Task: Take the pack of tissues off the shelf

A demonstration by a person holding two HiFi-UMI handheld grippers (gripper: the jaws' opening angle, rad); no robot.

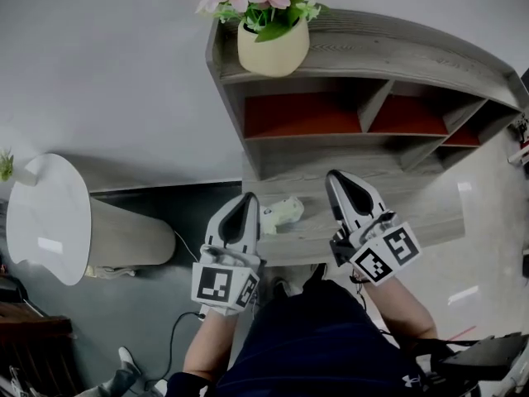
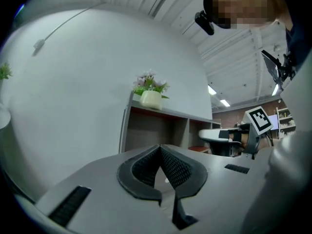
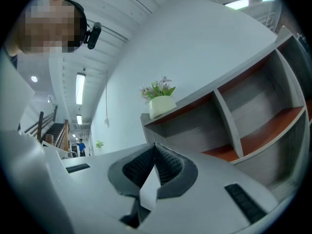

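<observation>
The pack of tissues (image 1: 282,212), pale green and white, lies on the shelf unit's low grey ledge (image 1: 413,213), between my two grippers. My left gripper (image 1: 246,197) hangs just left of the pack, its jaws shut tip to tip (image 2: 160,147) with nothing held between them. Whether it touches the pack I cannot tell. My right gripper (image 1: 335,174) is over the ledge to the pack's right, jaws also shut and empty (image 3: 155,145). Both point at the shelf unit (image 1: 397,64), which has grey wood and red inner boards.
A cream pot of pink flowers (image 1: 273,48) stands on the shelf unit's top at its left end. A round white table (image 1: 50,217) stands at the left by the wall. A cable lies on the dark floor (image 1: 178,325) below.
</observation>
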